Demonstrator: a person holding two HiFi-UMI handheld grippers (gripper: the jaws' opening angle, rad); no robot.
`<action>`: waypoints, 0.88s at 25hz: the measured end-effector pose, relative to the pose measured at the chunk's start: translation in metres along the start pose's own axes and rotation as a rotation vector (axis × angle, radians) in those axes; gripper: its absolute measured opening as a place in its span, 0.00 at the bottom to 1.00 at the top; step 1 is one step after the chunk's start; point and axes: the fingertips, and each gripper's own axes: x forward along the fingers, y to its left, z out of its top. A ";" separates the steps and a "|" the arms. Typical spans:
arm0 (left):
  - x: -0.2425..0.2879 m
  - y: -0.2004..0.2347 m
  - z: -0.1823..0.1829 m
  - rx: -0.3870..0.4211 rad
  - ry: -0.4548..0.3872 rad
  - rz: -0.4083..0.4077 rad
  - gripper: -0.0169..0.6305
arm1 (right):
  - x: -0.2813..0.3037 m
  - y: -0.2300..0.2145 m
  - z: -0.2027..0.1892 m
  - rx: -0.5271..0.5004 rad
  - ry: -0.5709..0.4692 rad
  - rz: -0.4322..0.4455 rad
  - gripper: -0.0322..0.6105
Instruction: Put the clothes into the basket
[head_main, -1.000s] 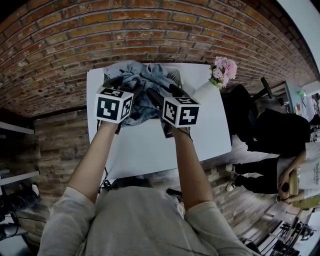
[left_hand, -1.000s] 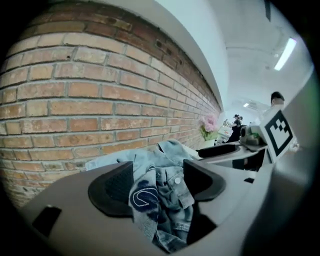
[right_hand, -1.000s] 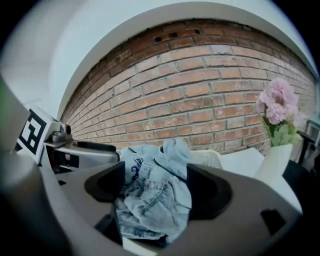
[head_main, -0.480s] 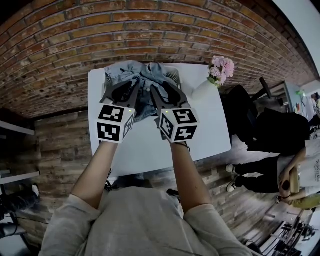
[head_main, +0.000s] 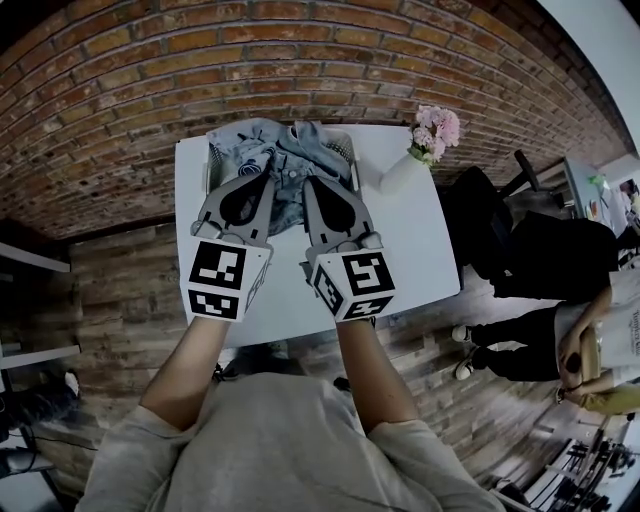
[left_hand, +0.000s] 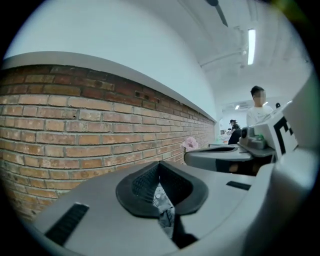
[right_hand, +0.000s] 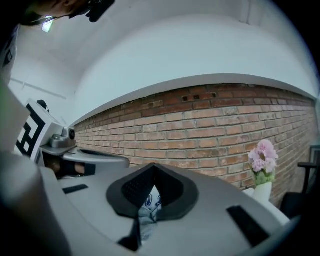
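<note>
A heap of blue denim clothes (head_main: 290, 150) lies in the white basket (head_main: 212, 160) at the far end of the white table (head_main: 420, 240). My left gripper (head_main: 266, 172) and right gripper (head_main: 308, 182) hover side by side above the basket's near edge and point at the brick wall. Both sets of jaws have just been closing and now stand shut, pads together. Below the pads of the left gripper (left_hand: 159, 165) a strip of denim with buttons (left_hand: 164, 207) shows through the slit. Pale printed cloth (right_hand: 148, 205) shows the same way under the right gripper (right_hand: 152, 167). No cloth hangs lifted from either.
A white vase of pink flowers (head_main: 430, 130) stands on the table's far right corner. The brick wall (head_main: 300, 60) rises right behind the table. People sit at the right (head_main: 560, 260) beside desks. Brick floor lies on both sides of the table.
Both grippers have risen out of the basket and drawn back toward me. Their jaws, open over the clothes a second ago, have closed. The clothes stay in the basket.
</note>
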 end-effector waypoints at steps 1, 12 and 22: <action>-0.005 -0.002 0.001 0.002 -0.002 0.000 0.04 | -0.006 0.003 0.002 -0.002 -0.005 -0.003 0.06; -0.064 -0.035 0.027 0.043 -0.042 -0.023 0.04 | -0.064 0.035 0.030 -0.095 -0.051 -0.017 0.06; -0.108 -0.054 0.034 0.052 -0.065 -0.034 0.04 | -0.112 0.066 0.043 -0.121 -0.054 -0.006 0.06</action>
